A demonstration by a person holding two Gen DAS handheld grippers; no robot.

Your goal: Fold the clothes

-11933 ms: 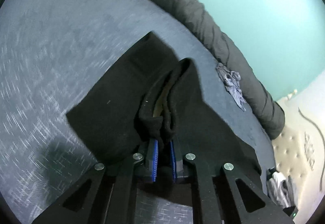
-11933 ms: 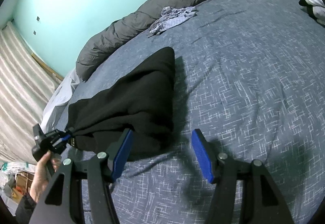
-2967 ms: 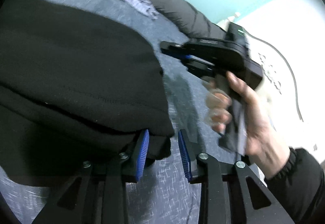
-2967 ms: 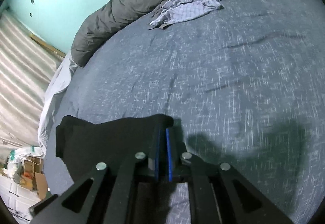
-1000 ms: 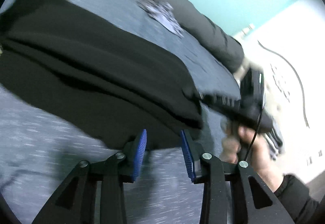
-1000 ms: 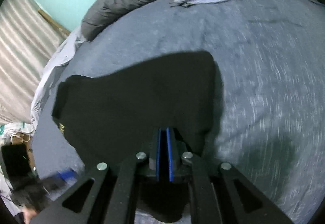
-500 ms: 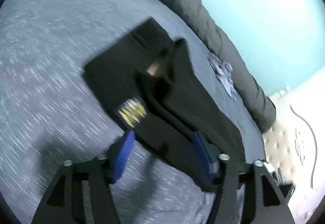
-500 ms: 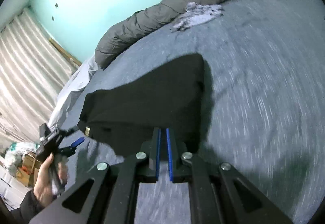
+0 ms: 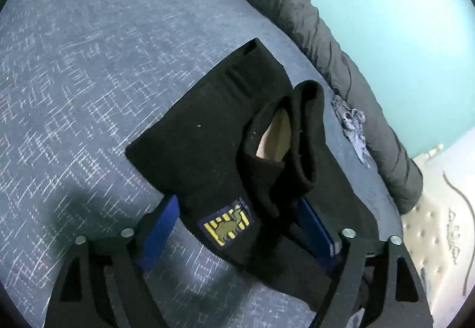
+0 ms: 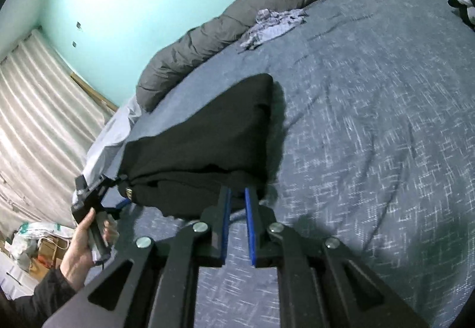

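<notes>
The folded black garment [image 9: 207,149] lay on the bed [image 9: 74,60], long axis running between the hands; the left gripper [image 9: 237,227], just opening wide, straddled its labelled end unpinched; the right gripper [image 10: 236,203], barely parted, held nothing at the other end.

The left gripper [image 9: 237,227] is matte black, its forked arms pierced by triangular cut-outs and studded with round silver screws; the finger pads [image 9: 160,227] are ribbed blue; the right gripper [image 10: 237,209] matches; the person's hand [image 10: 80,250] shows a dark sleeve cuff [image 10: 44,292].
</notes>
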